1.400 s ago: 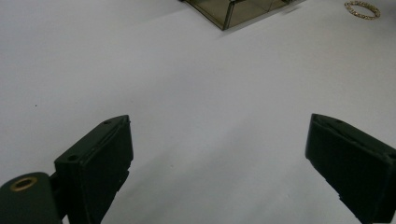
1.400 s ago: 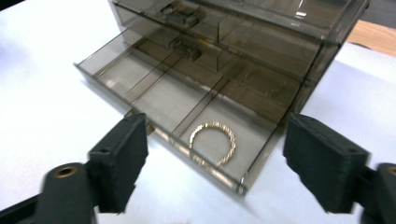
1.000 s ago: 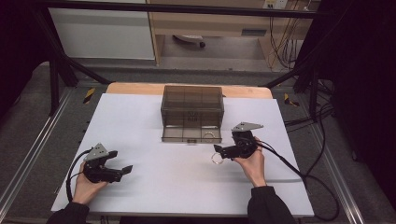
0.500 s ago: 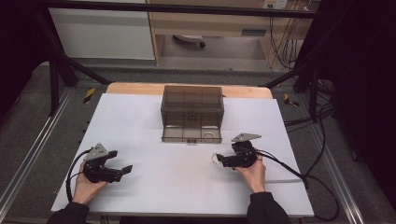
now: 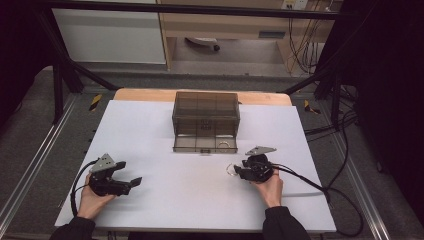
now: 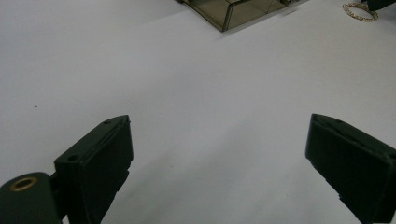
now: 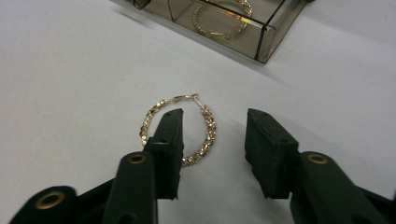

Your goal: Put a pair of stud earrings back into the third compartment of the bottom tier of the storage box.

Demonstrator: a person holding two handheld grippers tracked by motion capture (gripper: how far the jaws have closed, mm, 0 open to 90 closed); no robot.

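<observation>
Right gripper (image 7: 212,135) jaws parted, left jaw set inside the gold hoop earring (image 7: 178,132), which lies flat on the white table (image 5: 165,130) near the drawer box (image 5: 205,120). Left gripper (image 6: 219,158) jaws wide apart, holding nothing, resting well apart from the earring.

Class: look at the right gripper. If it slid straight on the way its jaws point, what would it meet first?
Most likely the gold hoop earring, lying flat right at the right gripper, one jaw already over the ring. Beyond it stands the smoky box's open drawer. Depth is hard to judge.
</observation>
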